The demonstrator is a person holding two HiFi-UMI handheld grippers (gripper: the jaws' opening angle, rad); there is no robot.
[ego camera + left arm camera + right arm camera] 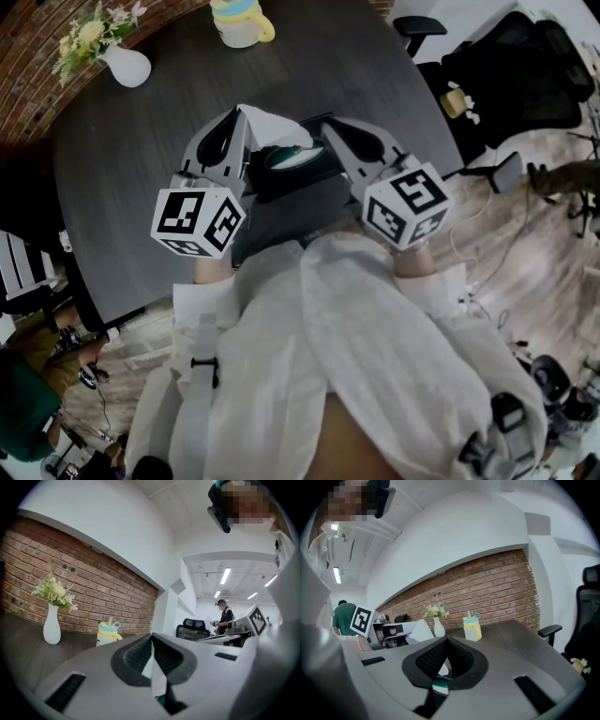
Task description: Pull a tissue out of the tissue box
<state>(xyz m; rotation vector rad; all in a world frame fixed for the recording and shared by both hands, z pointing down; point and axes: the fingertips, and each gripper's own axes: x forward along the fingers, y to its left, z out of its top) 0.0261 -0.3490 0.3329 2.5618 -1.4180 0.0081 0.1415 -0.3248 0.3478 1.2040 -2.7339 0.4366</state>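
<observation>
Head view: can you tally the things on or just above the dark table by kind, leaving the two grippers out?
Vase with flowers: 1
Yellow lidded cup: 1
Tissue box: 1
Tissue: 1
Total: 4

White tissue [270, 126], seemingly dark teal box [292, 159]
</observation>
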